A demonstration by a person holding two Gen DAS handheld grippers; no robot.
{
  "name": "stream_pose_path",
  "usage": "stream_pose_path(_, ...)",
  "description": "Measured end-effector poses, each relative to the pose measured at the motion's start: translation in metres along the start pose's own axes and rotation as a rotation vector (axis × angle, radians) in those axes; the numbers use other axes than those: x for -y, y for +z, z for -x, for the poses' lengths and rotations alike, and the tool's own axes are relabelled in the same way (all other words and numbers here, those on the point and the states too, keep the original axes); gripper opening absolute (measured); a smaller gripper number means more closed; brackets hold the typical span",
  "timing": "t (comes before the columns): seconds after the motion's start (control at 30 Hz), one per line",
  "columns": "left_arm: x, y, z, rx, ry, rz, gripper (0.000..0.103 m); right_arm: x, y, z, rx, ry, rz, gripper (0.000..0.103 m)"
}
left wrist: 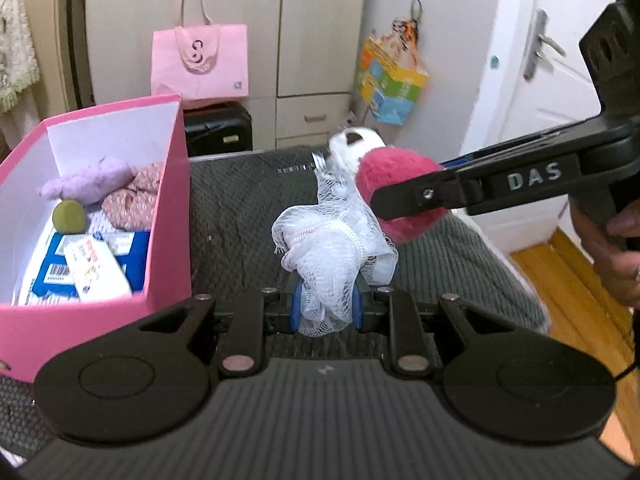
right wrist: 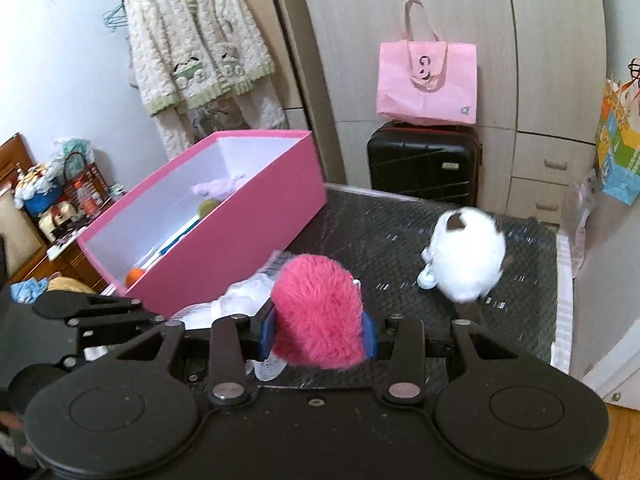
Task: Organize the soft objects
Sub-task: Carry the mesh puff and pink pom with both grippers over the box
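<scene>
My left gripper (left wrist: 326,306) is shut on a white mesh bath sponge (left wrist: 332,248), held above the dark grey bed cover (left wrist: 248,208). My right gripper (right wrist: 318,334) is shut on a fluffy pink ball (right wrist: 318,312); from the left wrist view that ball (left wrist: 394,172) hangs just right of the sponge. An open pink box (left wrist: 170,200) stands at the left, holding a lilac plush (left wrist: 88,180), a green ball (left wrist: 69,216) and flat packets. In the right wrist view the pink box (right wrist: 224,256) lies ahead and to the left. A white plush toy (right wrist: 466,254) lies on the cover to the right.
A pink tote bag (right wrist: 428,80) sits on a black suitcase (right wrist: 424,164) against the wardrobe. A colourful bag (left wrist: 390,84) hangs by the white door (left wrist: 552,80). A cluttered side table (right wrist: 48,208) stands far left. Wooden floor (left wrist: 560,280) shows past the bed's right edge.
</scene>
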State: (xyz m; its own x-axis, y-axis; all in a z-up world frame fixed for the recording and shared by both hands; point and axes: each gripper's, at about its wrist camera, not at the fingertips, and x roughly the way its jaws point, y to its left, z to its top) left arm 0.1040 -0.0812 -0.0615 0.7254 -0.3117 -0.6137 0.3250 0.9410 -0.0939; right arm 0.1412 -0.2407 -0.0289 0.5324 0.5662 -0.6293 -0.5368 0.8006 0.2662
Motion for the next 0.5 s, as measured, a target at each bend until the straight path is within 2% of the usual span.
stream_pose_path(0.3, -0.016, -0.021, 0.035, -0.085, -0.074, -0.019, 0.022, -0.029, -0.028, 0.014, -0.051, 0.090, -0.018, 0.046)
stream_pose_path(0.5, -0.042, -0.031, 0.056, -0.166, -0.152, 0.048, 0.022, -0.050, -0.034, 0.011, -0.102, 0.164, -0.020, 0.046)
